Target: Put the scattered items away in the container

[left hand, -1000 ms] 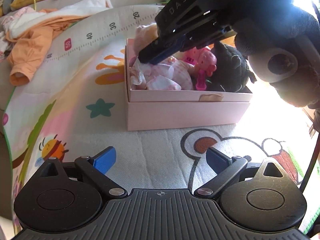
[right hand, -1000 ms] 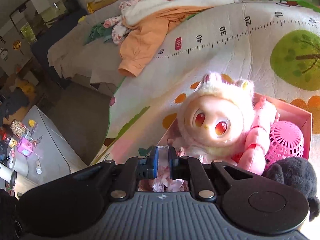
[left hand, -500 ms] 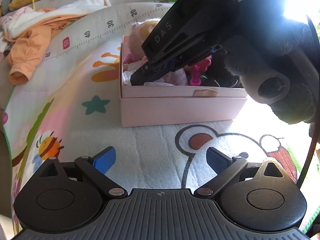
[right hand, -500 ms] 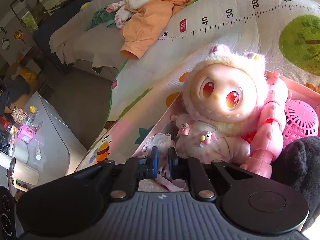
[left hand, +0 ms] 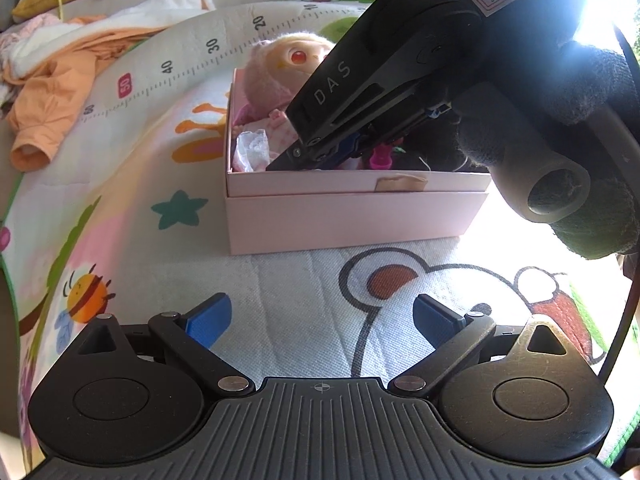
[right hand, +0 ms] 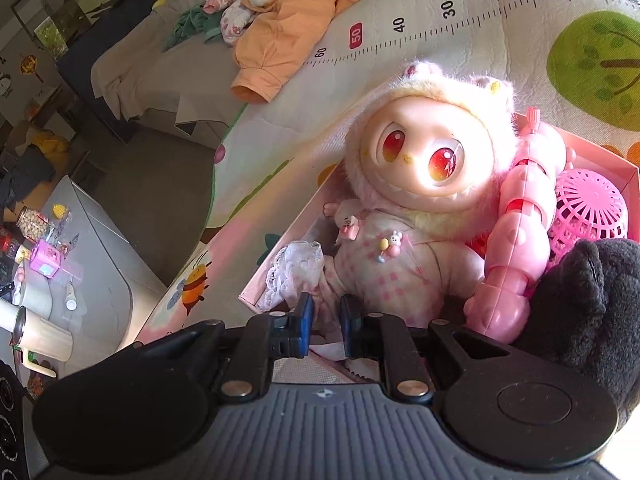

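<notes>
A pink box (left hand: 344, 224) stands on the play mat, filled with toys. In it sits a fluffy red-eyed plush doll (right hand: 416, 160) in a pink checked outfit, beside a pink segmented toy (right hand: 516, 240), a pink mesh ball (right hand: 588, 208) and a black plush (right hand: 588, 300). My right gripper (right hand: 325, 322) reaches into the box's near left corner, its blue fingers closed on the doll's checked leg, next to a white lace piece (right hand: 296, 268). The left wrist view shows that gripper (left hand: 280, 166) dipping over the front rim. My left gripper (left hand: 322, 318) is open over the mat, in front of the box.
An orange garment (right hand: 288, 40) and other clothes lie at the mat's far left. The mat's left edge drops to a dark floor, where a grey table (right hand: 100, 264) holds small items. A black-gloved hand (left hand: 580, 80) holds the right gripper.
The right gripper has come down into the box with the doll, which now sits lower and upright inside. The left gripper stayed open and shifted slightly relative to the box.
</notes>
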Available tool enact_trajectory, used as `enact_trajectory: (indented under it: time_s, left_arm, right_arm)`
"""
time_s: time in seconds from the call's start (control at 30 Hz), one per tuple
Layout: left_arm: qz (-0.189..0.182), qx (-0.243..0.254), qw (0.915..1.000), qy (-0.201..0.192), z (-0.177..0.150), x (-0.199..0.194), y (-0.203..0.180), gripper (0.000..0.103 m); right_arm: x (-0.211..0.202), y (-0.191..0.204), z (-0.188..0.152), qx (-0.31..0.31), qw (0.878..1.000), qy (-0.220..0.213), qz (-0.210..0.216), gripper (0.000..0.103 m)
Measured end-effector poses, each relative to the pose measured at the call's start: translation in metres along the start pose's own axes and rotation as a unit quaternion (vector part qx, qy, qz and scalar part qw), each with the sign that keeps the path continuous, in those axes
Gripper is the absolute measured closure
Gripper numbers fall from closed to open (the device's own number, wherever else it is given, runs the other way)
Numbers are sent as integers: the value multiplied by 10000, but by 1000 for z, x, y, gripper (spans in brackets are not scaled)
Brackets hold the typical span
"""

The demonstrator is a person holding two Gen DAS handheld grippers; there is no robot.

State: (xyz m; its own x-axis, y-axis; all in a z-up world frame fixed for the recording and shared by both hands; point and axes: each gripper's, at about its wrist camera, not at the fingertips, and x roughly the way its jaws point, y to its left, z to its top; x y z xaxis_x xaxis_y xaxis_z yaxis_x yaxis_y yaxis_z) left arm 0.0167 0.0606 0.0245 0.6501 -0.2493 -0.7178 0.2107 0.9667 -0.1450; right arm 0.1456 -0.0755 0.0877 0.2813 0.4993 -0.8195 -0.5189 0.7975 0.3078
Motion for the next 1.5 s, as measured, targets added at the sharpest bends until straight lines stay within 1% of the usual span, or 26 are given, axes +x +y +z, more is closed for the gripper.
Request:
enact_trajectory:
  time_s: [0.07, 0.2, 0.33, 0.37, 0.43, 0.5, 0.53, 0.57, 0.6, 0.67, 0.7, 0.73, 0.77, 0.8, 0.83, 0.87, 0.9, 0.97, 1.13, 1.17, 1.23, 1.27, 1.3, 1.33, 1.43, 1.5]
  left_arm:
    - [28, -22, 10000, 7, 0, 1, 0, 3]
    - [10, -22, 10000, 42, 0, 2, 0, 3]
    - [-37, 16, 10000, 57, 0, 4, -4, 3]
    - [-36, 26, 10000, 60, -1, 4, -5, 3]
    - [2, 52, 10000, 56, -3, 4, -5, 3]
    - [36, 32, 10000, 39, -4, 3, -2, 3]
    - [45, 17, 10000, 27, -5, 3, -1, 3]
    - [55, 3, 10000, 8, -6, 3, 0, 3]
    - [74, -11, 10000, -31, -6, 3, 1, 3]
    - [124, -24, 9997, -214, -9, 0, 0, 3]
    - [164, -22, 9993, -332, -10, -2, -1, 3]
    - [208, -14, 9986, -483, -12, -4, -3, 3]
    - [260, -7, 9973, -693, -15, -7, -6, 3]
    - [329, -19, 9955, -891, -18, -10, -9, 3]
    - [429, -39, 9927, -1125, -22, -14, -12, 3]
    - [543, -44, 9892, -1360, -26, -17, -16, 2]
    - [674, -52, 9859, -1530, -29, -20, -20, 2]
    - [875, -50, 9822, -1664, -36, -23, -27, 1]
    - [960, 89, 9829, -1569, -58, -27, -43, 0]
    - [1012, 145, 9812, -1636, -61, -29, -46, 0]
    - [1202, 272, 9748, -1858, -68, -32, -52, 0]
    - [1274, 317, 9730, -1898, -71, -33, -54, 0]
    - [1289, 365, 9729, -1887, -71, -31, -54, 0]
    - [1300, 391, 9726, -1886, -72, -30, -54, 0]
    - [1317, 378, 9698, -2017, -75, -33, -54, 0]
    - [1357, 411, 9650, -2205, -80, -36, -55, 0]
  right_arm:
    - [-6, 0, 0, 14, 9999, -94, 45, 88]
    - [-15, 4, 4, 12, 9988, -464, 183, 88]
    - [6, 10, 7, -141, 9993, -339, 38, 88]
    - [10, 10, 6, -176, 9992, -355, 63, 88]
    - [10, 12, 3, -187, 9988, -448, 44, 88]
    - [-1, 13, -4, -236, 9974, -684, -20, 87]
    - [-10, 14, -10, -308, 9959, -848, -94, 82]
    - [-22, 15, -19, -395, 9932, -1073, -205, 72]
    - [-34, 15, -30, -458, 9897, -1319, -322, 66]
    - [-58, 14, -57, -530, 9800, -1820, -613, 44]
    - [-67, 12, -72, -519, 9745, -2040, -781, 39]
    - [-75, 11, -88, -464, 9693, -2229, -931, 25]
    - [-80, 8, -103, -407, 9651, -2391, -988, 16]
    - [-86, 4, -124, -298, 9604, -2591, -978, 10]
    - [-88, 2, -139, -163, 9561, -2718, -1086, 0]
    - [-89, 0, -155, -47, 9499, -2855, -1269, 0]
    - [-88, -1, -168, -6, 9459, -2892, -1469, 0]
    - [-88, -2, -189, 118, 9356, -3018, -1830, 0]
    - [-86, -12, -222, 407, 9375, -2843, -1965, 0]
    - [-83, -15, -231, 436, 9380, -2795, -2002, 0]
    - [-80, -19, -244, 529, 9372, -2741, -2090, 0]
    - [-83, -21, -247, 593, 9358, -2821, -2031, 0]
    - [-87, -23, -251, 678, 9302, -3017, -1978, 0]
    - [-88, -26, -253, 757, 9277, -3085, -1961, 0]
    - [-91, -35, -255, 1033, 9235, -3170, -1894, 0]
    - [-92, -37, -256, 1178, 9205, -3197, -1914, 0]
